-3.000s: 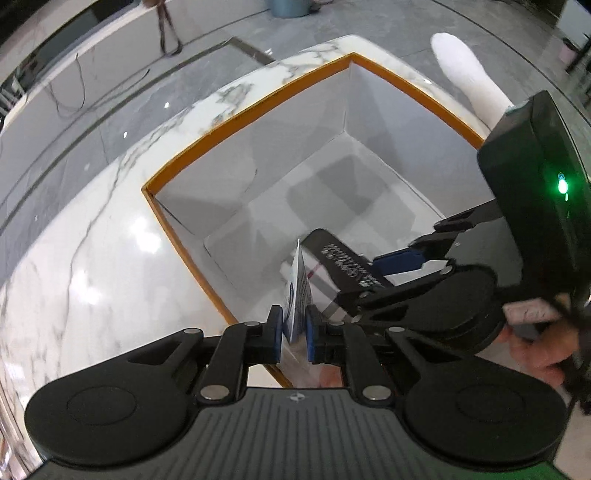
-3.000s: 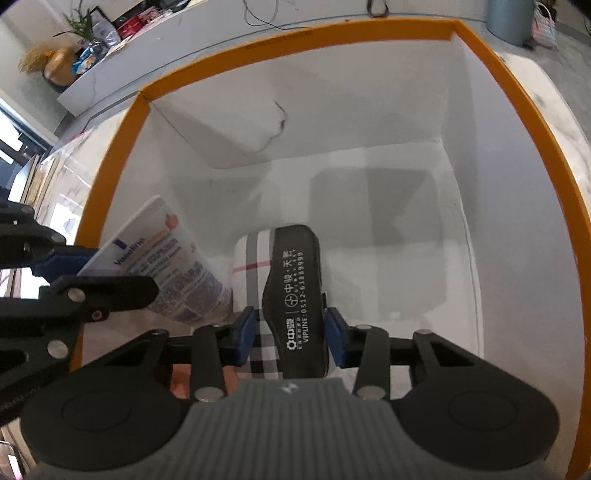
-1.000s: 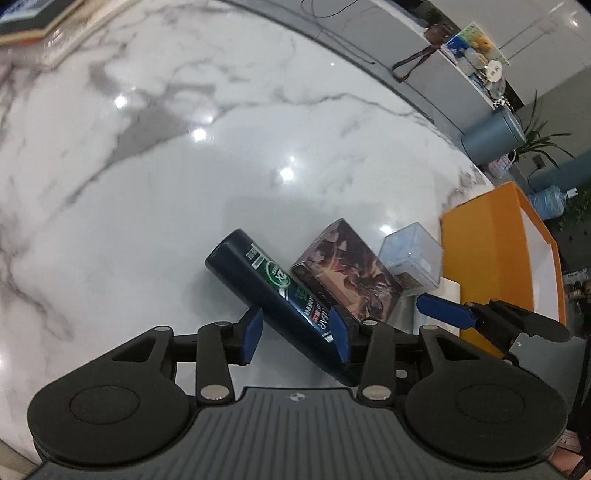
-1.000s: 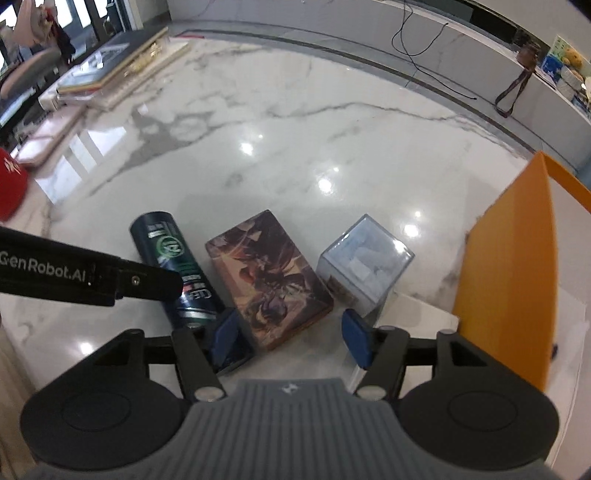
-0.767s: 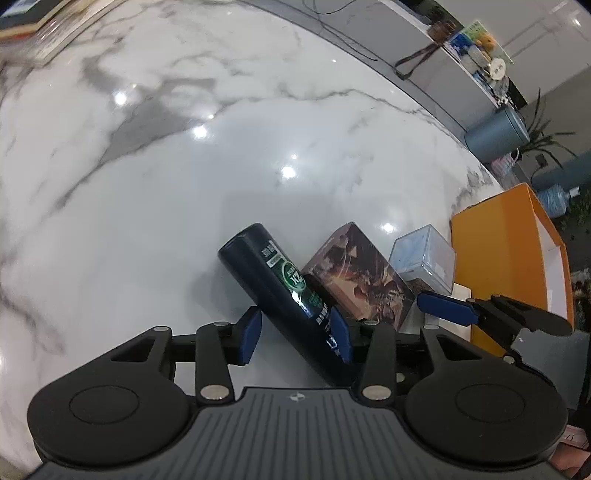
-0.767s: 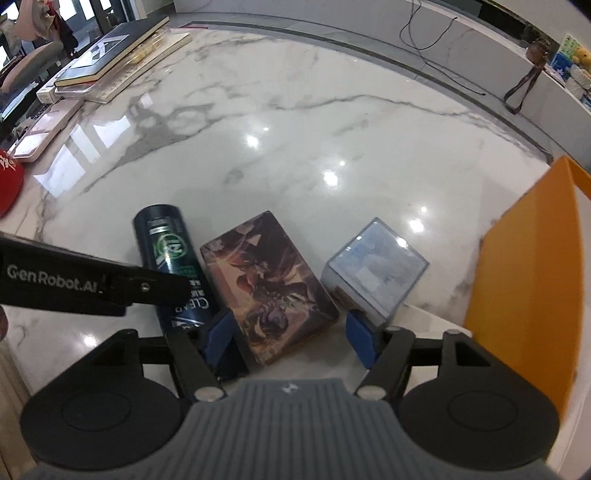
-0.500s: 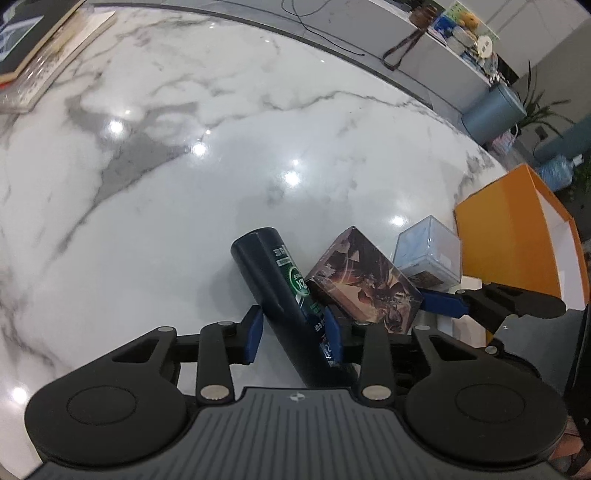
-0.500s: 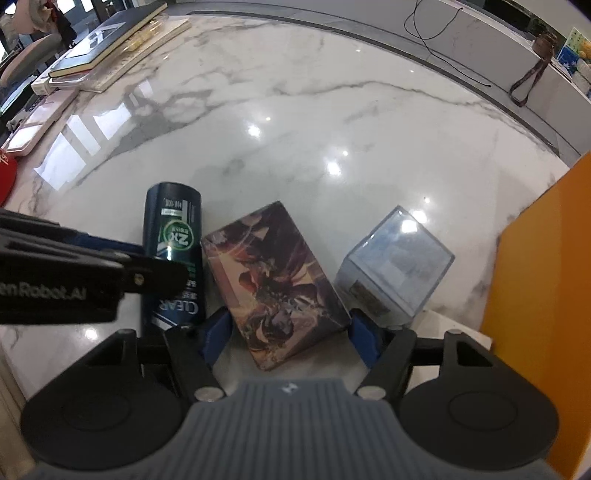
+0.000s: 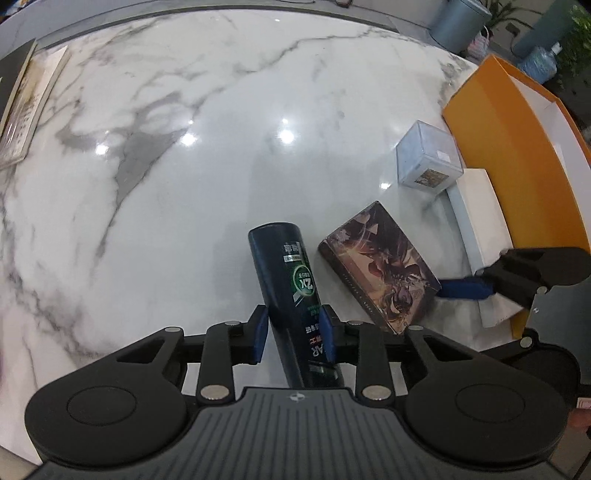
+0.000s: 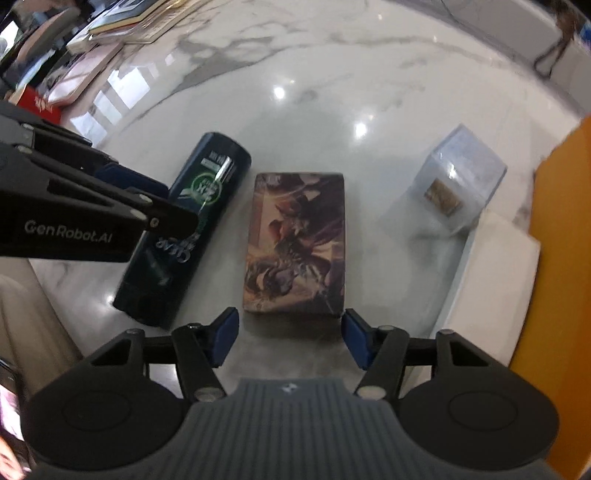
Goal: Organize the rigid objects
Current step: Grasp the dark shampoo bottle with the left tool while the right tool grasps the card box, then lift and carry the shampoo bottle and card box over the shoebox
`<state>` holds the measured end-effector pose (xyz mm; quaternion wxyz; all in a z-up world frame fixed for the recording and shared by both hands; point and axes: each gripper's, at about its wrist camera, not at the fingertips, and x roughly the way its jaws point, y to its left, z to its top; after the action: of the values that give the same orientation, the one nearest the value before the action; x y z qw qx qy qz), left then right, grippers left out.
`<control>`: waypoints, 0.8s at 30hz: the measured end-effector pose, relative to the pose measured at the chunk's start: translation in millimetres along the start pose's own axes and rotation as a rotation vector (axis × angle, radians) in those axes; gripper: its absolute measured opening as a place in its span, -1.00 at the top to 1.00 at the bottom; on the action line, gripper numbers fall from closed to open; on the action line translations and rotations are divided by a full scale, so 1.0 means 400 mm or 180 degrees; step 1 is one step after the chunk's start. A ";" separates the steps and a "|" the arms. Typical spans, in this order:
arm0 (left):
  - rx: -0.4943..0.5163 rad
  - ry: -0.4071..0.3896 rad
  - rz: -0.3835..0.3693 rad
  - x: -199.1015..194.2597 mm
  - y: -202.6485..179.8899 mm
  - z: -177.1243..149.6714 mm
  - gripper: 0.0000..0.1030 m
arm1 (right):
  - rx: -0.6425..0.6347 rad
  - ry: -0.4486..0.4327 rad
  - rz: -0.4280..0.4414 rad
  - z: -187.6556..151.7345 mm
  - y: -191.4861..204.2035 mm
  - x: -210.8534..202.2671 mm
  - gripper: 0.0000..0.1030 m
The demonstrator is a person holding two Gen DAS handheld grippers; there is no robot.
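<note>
The left gripper [image 9: 294, 334] is closing around the lower body of a dark blue bottle [image 9: 291, 291] that lies on the white marble bench [image 9: 166, 184]; both blue pads appear to touch the bottle's sides. The bottle's far end points toward 12 o'clock in the left wrist view. Just beside it, at 2 o'clock, lies a flat box with dark fantasy artwork [image 9: 380, 266]. The right gripper [image 10: 288, 341] hangs over the near end of that box, its jaws spread wider than the box and pressing on nothing. Toward 1 o'clock from the box stands a pale blue translucent cube [image 10: 454, 181], next to a white slab [image 10: 495, 266] and the orange wall of a storage box [image 9: 517, 162]. Books [image 10: 122, 18] are stacked at the bench's far edge.
</note>
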<state>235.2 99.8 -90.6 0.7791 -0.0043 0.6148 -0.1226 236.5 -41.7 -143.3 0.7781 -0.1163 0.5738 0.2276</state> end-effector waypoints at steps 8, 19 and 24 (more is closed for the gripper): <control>-0.0167 -0.0103 -0.0078 0.020 0.009 -0.015 0.22 | -0.0081 -0.0332 -0.0072 0.037 -0.005 -0.002 -0.36; -0.0279 -0.0163 -0.0192 0.041 0.026 -0.009 0.24 | -0.0151 -0.0424 -0.0095 0.044 0.007 0.025 -0.35; -0.0262 -0.0191 -0.0171 0.038 0.024 -0.016 0.25 | -0.0226 -0.0479 -0.0146 0.039 0.019 0.023 -0.15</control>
<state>234.2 107.2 -108.1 0.7927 -0.0565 0.5954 -0.1179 248.2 -26.3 -146.7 0.8194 -0.1396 0.5025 0.2381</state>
